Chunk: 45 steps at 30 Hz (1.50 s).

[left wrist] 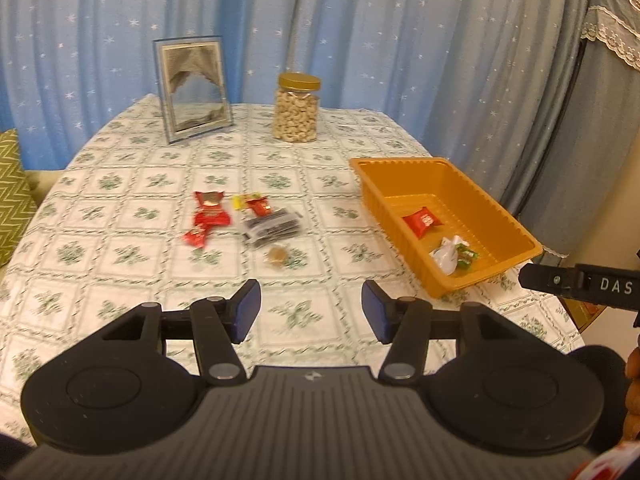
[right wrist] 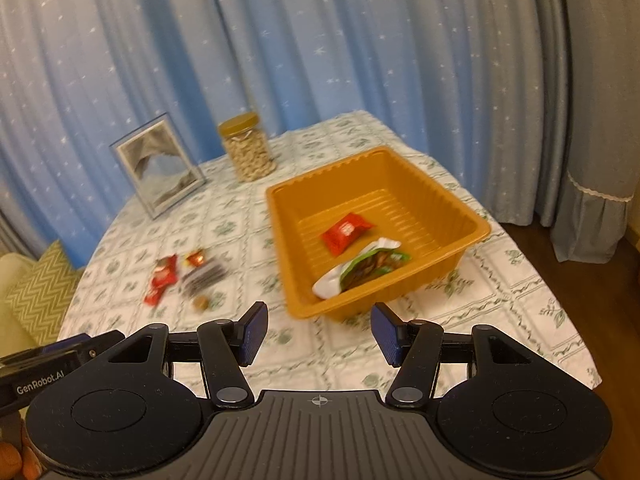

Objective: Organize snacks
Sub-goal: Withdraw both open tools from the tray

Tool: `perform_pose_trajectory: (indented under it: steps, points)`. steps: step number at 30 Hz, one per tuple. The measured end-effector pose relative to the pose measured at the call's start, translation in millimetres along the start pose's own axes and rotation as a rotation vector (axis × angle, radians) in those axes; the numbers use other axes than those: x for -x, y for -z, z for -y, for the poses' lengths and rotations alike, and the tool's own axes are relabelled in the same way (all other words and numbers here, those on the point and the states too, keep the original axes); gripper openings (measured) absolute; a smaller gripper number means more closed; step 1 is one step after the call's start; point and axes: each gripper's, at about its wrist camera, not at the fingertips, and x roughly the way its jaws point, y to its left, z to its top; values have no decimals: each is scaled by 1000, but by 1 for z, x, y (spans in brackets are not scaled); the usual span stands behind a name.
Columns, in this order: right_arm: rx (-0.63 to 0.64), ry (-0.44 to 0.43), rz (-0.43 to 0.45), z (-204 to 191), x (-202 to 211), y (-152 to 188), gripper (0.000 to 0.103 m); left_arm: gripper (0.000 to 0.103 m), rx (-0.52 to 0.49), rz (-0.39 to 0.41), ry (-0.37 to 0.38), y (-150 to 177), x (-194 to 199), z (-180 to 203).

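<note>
Star-dotted blue curtains [left wrist: 360,32], wooden floor [right wrist: 560,248]

One orange tray [left wrist: 436,176] sits on the desk [left wrist: 120,280]. Inside the tray lie two packets: one red packet [left wrist: 422,221] and one white-and-green bag [left wrist: 454,255]. Left of the tray, on the desk, lies a loose group of snacks: three red packets [left wrist: 210,216], one small red-and-yellow packet [left wrist: 252,203], one dark clear-wrapped pack [left wrist: 272,228] and one round brown sweet [left wrist: 277,256], six pieces, though blur makes the red ones hard to separate. Behind the tray stand one gold-lidded jar of nuts [left wrist: 297,108] and one picture frame [left wrist: 194,88]. Two grippers show, each with two fingers.
</note>
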Motion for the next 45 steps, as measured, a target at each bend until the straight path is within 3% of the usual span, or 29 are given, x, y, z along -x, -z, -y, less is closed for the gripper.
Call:
perform_pose_trajectory:
  steps: [17,34,45]
  points:
    - [99,-30,-14,-38,10,15,57,60,35,12,-75,11,29,-34]
    - [119,-26,-33,-45,-1,20,57,67,46,16,-84,10,26,-39]
    - [161,-58,-53,-66,-28,26,57,70,68,13,-123,7,10,-65]
